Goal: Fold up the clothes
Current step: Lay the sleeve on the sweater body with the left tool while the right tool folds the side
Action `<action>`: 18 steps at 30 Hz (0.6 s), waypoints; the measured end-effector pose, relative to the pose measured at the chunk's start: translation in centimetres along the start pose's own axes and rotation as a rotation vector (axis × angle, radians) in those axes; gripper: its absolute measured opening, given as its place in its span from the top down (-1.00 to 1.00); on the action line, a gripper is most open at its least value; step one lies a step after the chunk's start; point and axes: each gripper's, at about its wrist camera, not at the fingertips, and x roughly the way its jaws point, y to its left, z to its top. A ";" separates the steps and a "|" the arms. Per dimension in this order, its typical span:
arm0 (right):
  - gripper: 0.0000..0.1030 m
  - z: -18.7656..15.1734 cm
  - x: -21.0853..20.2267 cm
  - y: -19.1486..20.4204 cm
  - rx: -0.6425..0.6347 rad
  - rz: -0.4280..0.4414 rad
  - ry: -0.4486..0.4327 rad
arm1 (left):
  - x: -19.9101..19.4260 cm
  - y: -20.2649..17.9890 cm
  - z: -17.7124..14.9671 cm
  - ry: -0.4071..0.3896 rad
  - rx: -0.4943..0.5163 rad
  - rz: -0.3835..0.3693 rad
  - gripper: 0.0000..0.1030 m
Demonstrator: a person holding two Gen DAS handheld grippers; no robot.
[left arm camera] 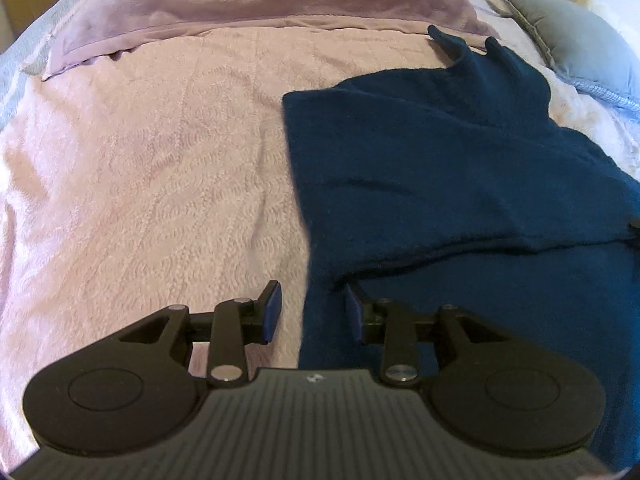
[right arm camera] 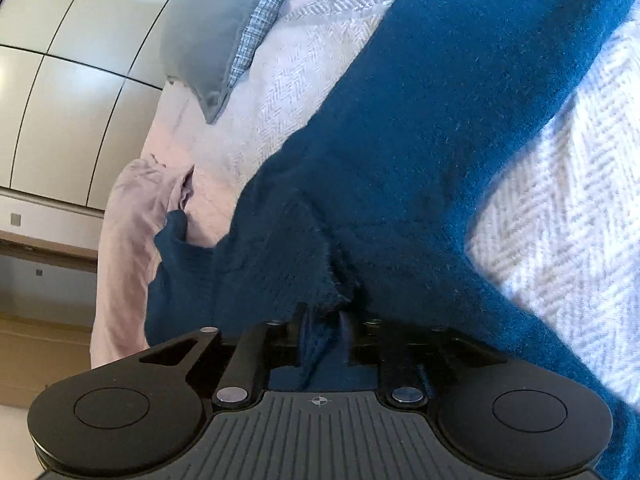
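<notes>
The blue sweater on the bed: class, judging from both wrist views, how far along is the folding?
Done: part of the blue sweater already lies folded over itself. In hand: the right gripper pinches a bunch of it; the left gripper, open, straddles its edge. Left: the final folds.

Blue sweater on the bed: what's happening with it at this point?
A person with a gripper in each hand is folding a dark blue sweater spread on a pink bedspread. The right gripper is pinching a bunch of the sweater's fabric between its fingers. The left gripper hangs open over the sweater's near left edge, gripping nothing. One part already lies folded across the body.
</notes>
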 end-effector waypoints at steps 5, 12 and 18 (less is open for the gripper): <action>0.89 0.1 -2.2 -0.1 -0.096 0.025 -0.024 | -0.1 -0.1 0.2 -0.053 0.044 0.003 0.83; 0.88 -0.8 -3.5 0.2 -0.242 -0.123 0.026 | -0.6 1.0 -0.8 0.021 0.041 0.036 0.74; 0.43 -0.3 -4.5 2.2 -0.333 -0.188 -0.064 | -3.9 -0.6 0.2 -0.037 0.113 0.056 0.65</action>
